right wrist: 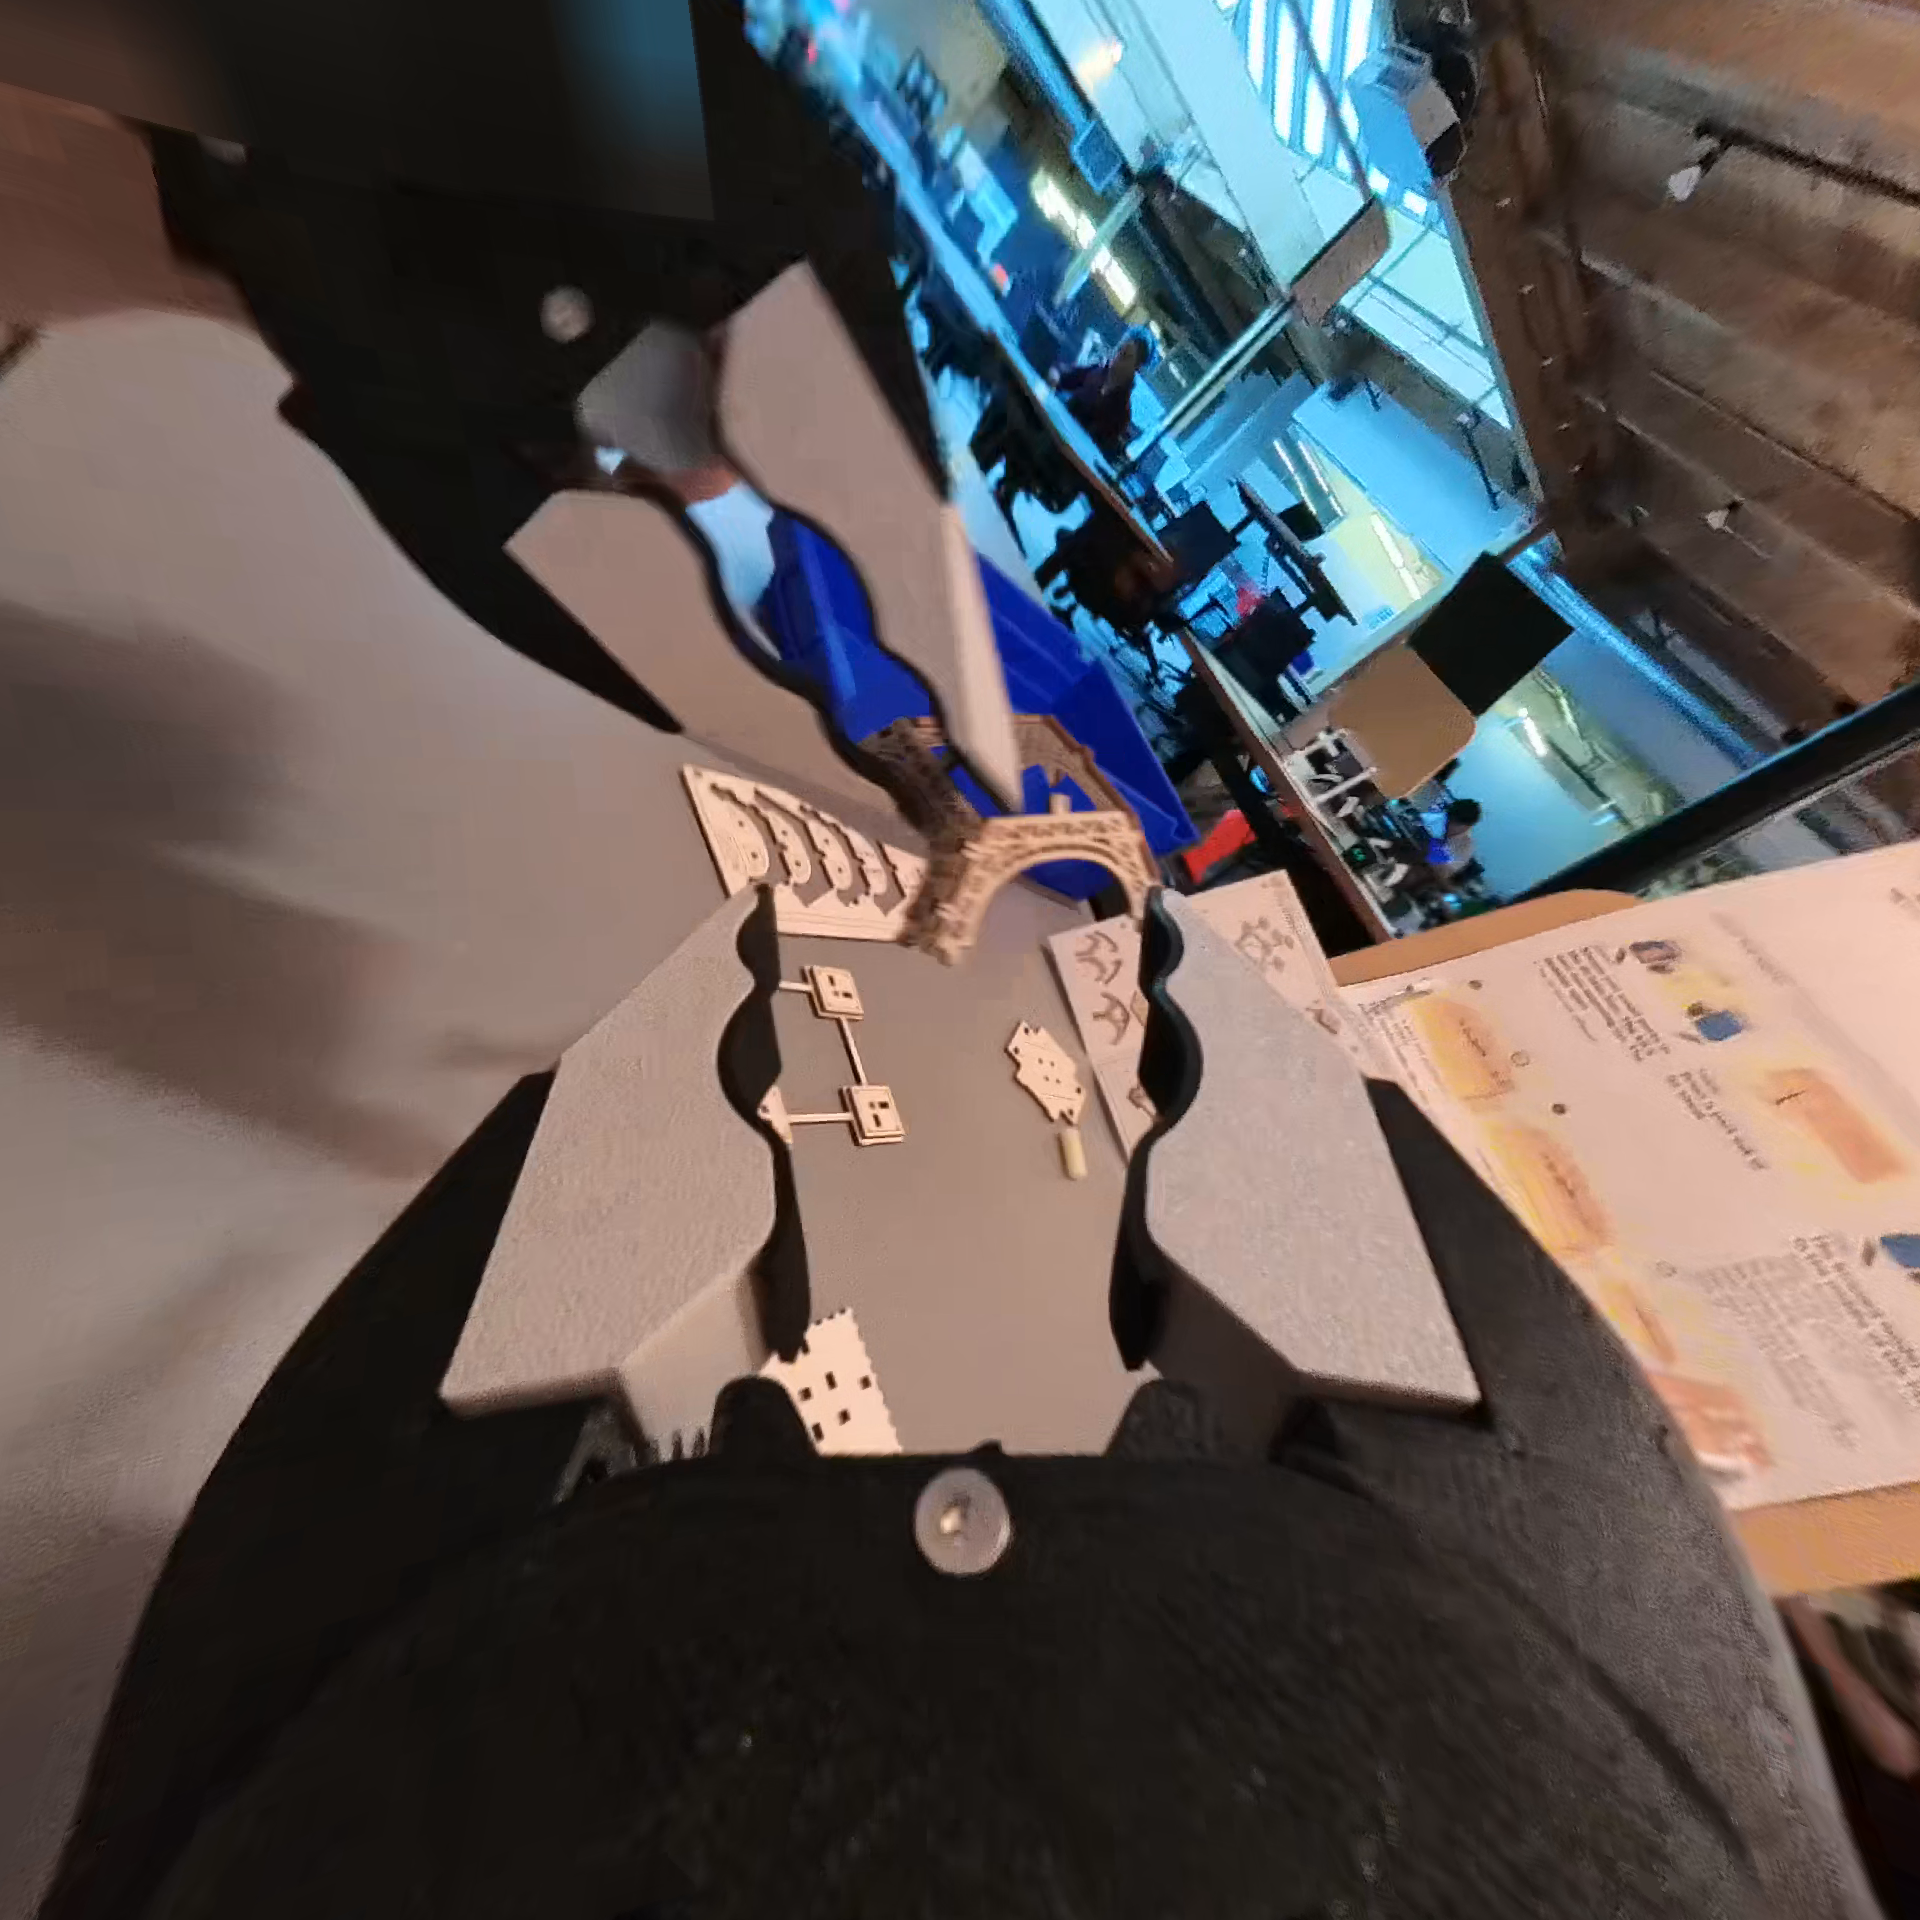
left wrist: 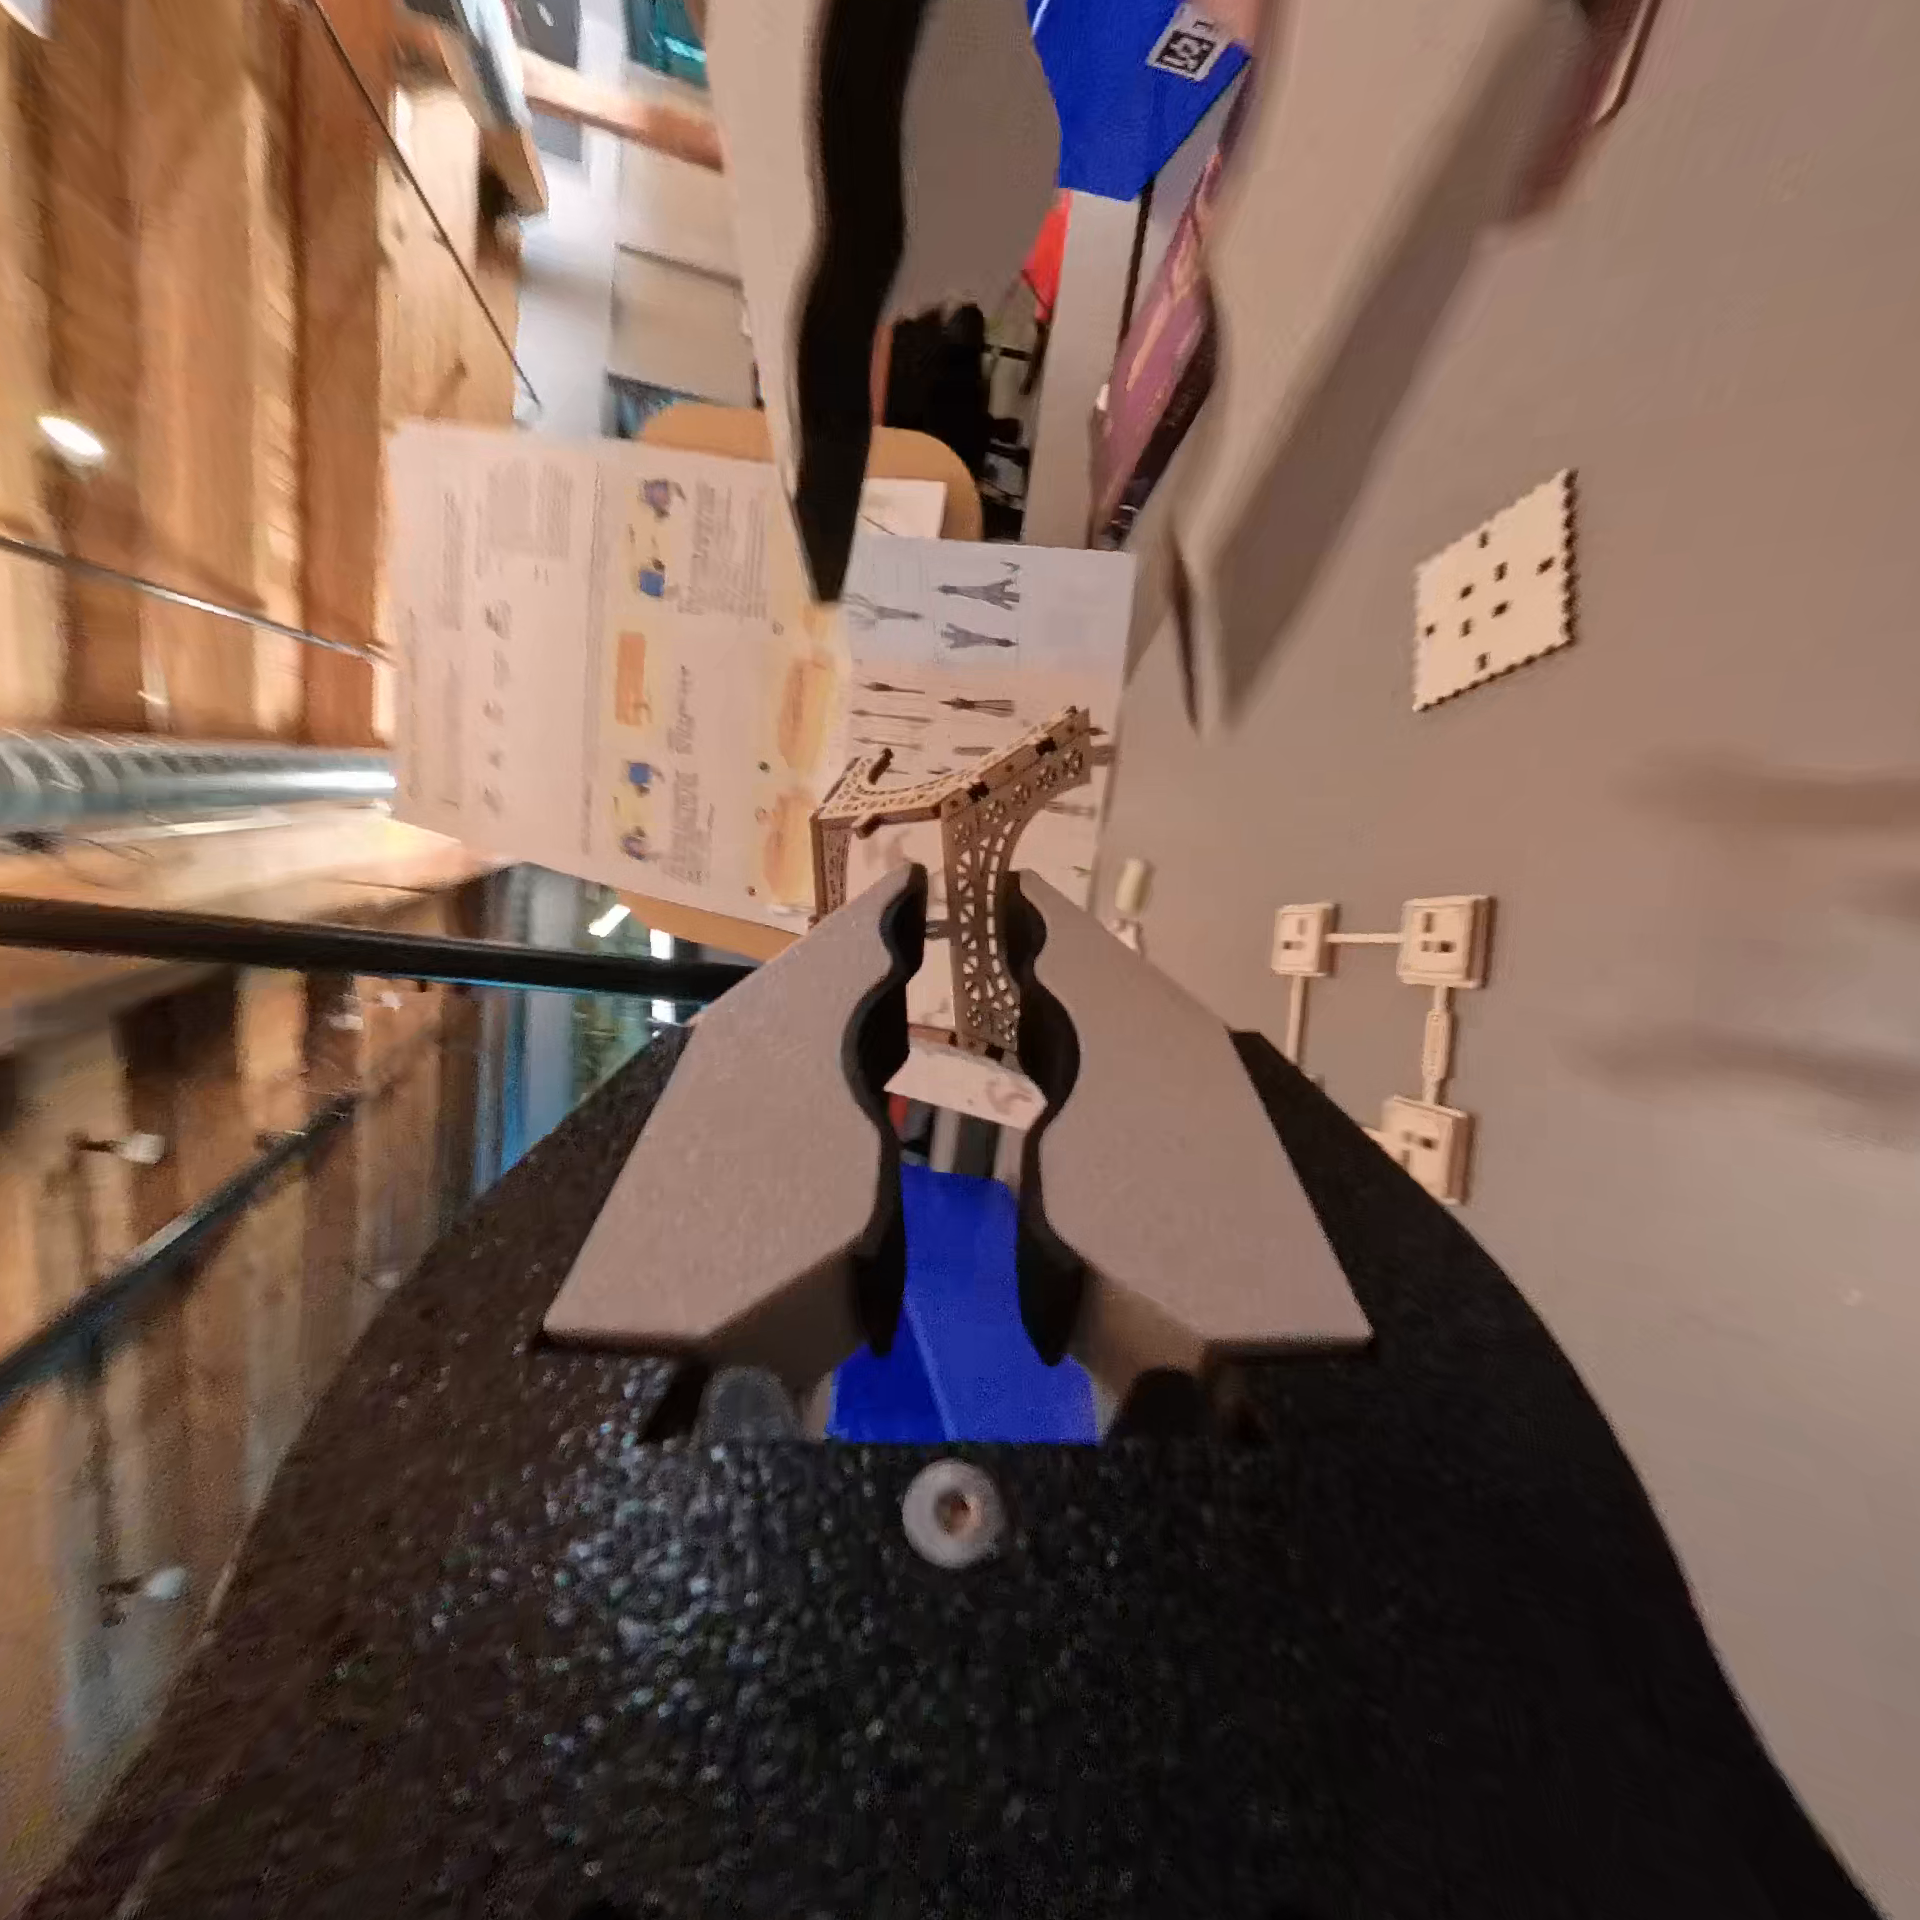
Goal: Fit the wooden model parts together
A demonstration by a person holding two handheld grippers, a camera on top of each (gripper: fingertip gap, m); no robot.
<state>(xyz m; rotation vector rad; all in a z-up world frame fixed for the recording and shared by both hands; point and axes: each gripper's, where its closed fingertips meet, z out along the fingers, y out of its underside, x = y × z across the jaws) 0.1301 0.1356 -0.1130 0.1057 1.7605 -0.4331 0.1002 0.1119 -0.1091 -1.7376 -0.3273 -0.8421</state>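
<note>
Wood lattice tower base (left wrist: 982, 883), arched legs, is pinched by one leg in the left hand-held gripper (left wrist: 971, 914), centre frame. Right hand-held gripper (right wrist: 956, 935) is wide and empty, over the grey table (right wrist: 956, 1247). Step, I'd judge: base held, next part not picked. Next move: close on one loose piece, probably the slotted square plate (right wrist: 836, 1387). Only the right view shows the punched-out sheet (right wrist: 800, 847) mid-frame; the left view alone shows the lattice seated between its fingers.

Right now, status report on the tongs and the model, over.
Left tongs shut on the lattice tower base. Right tongs open, empty. Loose wooden parts on the grey table. Nothing blocking.
</note>
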